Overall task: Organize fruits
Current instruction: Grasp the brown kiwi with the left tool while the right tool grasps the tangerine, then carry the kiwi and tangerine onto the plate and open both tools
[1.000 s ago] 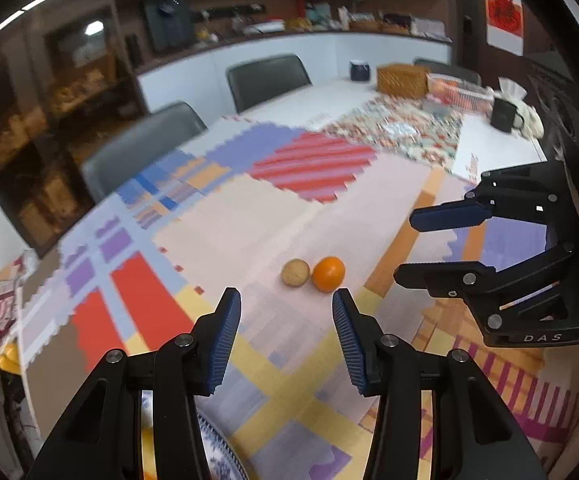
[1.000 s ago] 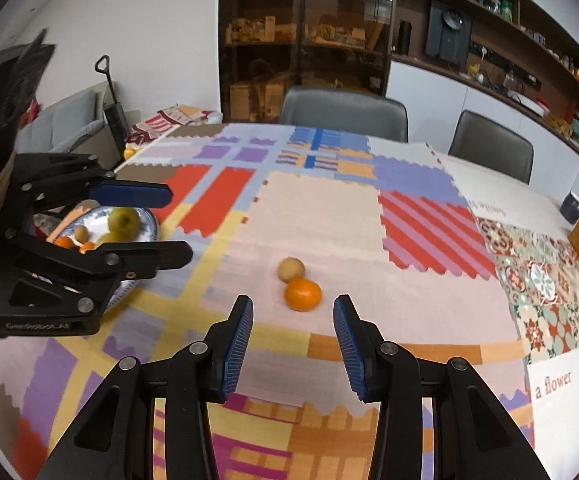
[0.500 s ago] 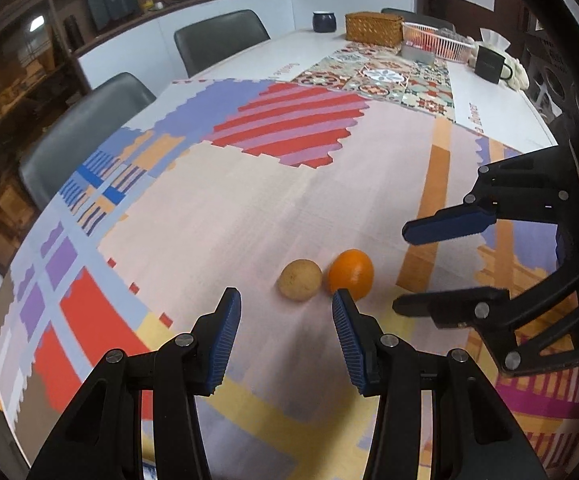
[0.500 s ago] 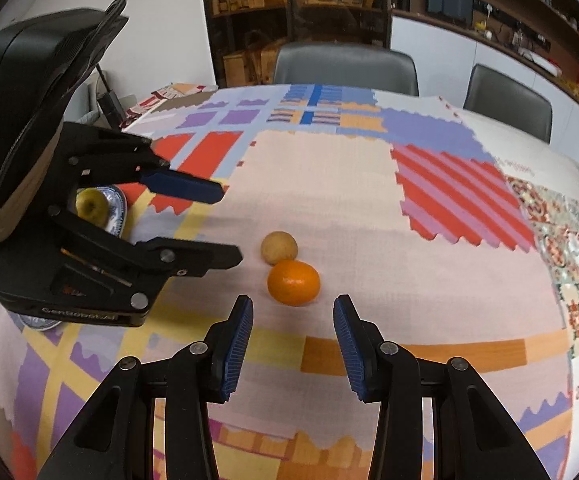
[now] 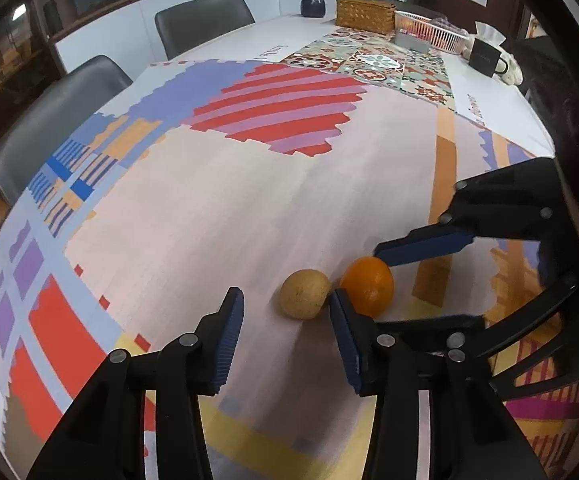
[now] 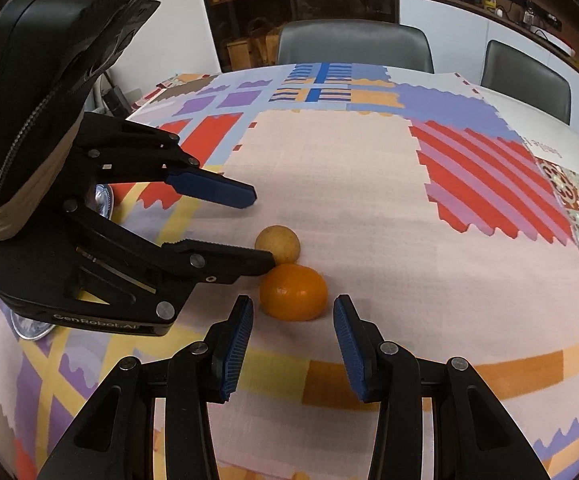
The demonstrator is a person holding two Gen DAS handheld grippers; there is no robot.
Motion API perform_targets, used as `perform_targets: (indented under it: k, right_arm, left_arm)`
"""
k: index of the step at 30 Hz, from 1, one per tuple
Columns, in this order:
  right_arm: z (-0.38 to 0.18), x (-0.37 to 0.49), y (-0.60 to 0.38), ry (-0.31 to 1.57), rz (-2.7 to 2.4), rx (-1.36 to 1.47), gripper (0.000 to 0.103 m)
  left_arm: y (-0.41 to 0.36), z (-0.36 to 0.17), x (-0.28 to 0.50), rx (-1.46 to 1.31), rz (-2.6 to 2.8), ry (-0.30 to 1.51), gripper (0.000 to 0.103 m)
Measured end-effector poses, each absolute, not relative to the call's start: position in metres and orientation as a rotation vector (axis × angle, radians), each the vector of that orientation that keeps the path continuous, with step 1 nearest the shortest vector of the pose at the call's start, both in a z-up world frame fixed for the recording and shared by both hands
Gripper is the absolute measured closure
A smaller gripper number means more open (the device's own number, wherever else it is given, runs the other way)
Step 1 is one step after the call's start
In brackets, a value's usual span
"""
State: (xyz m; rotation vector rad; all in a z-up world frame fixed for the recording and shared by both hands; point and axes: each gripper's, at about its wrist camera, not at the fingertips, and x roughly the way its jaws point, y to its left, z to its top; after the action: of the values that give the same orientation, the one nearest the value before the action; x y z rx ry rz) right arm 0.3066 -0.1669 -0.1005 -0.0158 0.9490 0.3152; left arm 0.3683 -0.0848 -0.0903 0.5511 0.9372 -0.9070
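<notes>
An orange (image 5: pixel 368 286) (image 6: pixel 293 292) and a small tan round fruit (image 5: pixel 304 293) (image 6: pixel 278 243) lie touching each other on the patchwork tablecloth. My left gripper (image 5: pixel 285 312) is open, low over the cloth, with the tan fruit just beyond its fingertips; it also shows in the right wrist view (image 6: pixel 263 232). My right gripper (image 6: pixel 293 320) is open, its fingertips on either side of the orange's near edge; it also shows in the left wrist view (image 5: pixel 417 280), open around the orange.
A metal plate (image 6: pixel 101 198) lies mostly hidden behind my left gripper at the table's left. Grey chairs (image 6: pixel 355 46) stand along the far side. A wicker basket (image 5: pixel 365 16), a white basket (image 5: pixel 429 32) and a dark mug (image 5: pixel 485 58) stand at the far end.
Both grippers have moved in on the two fruits and dropped lower. The right gripper's fingers now flank the orange; the left gripper's tips have come up to the tan fruit. The fruits have not moved.
</notes>
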Motion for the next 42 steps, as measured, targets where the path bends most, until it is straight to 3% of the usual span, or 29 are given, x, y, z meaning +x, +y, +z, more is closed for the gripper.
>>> perform_targets:
  k: [5,12,42]
  right_arm:
    - [-0.105,0.313,-0.167,0.945,0.323,-0.011,0.065]
    - [-0.104,0.306,-0.186,0.941,0.273,0.009,0.065]
    - [-0.04,0.246,-0.176,0.802,0.335,0.018,0.065]
  left_arm:
    - [-0.092,-0.092,0.371,0.54,-0.925,0.962,0.065]
    - [-0.106,-0.099,0.364,0.567,-0.923,0.975,0.075]
    - [-0.04,-0.015,0.27,0.236,-0.584,0.832,0.075]
